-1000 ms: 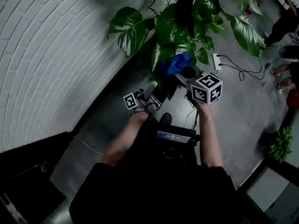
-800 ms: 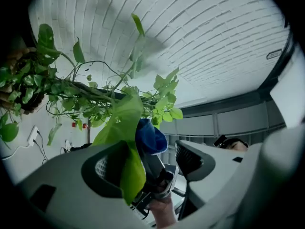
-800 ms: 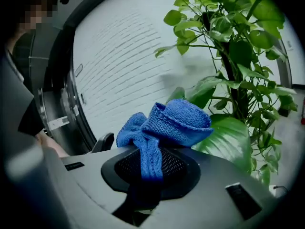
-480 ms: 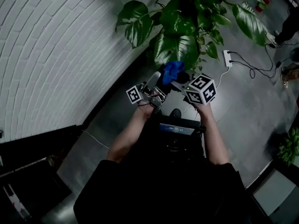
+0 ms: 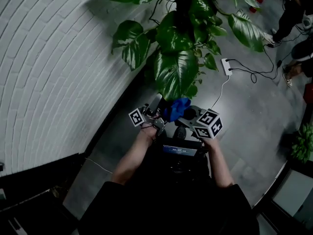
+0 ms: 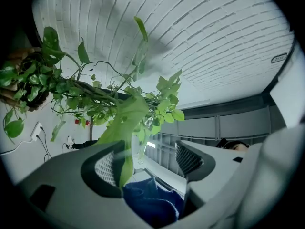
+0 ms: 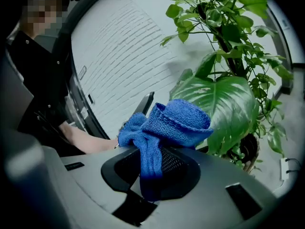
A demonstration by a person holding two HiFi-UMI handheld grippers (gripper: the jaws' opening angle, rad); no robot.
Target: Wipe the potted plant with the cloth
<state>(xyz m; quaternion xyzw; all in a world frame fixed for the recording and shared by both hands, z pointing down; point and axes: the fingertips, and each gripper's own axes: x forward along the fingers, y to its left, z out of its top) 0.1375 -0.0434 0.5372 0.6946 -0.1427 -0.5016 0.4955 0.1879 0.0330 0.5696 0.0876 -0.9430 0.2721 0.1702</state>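
My right tongs point(image 7: 151, 168) pinch the cloth point(image 7: 177, 120); the big leaf point(image 7: 229, 104) hangs tip-down just beyond it. My left tongs point(image 6: 148, 163) stand spread around its tip, not pressing.

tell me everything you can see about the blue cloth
The blue cloth looks knitted and ribbed, bunched into a soft lump with a rolled edge on top. One fold is pinched between the jaws of the right gripper; the rest bulges above them, right by a big green leaf of the potted plant.
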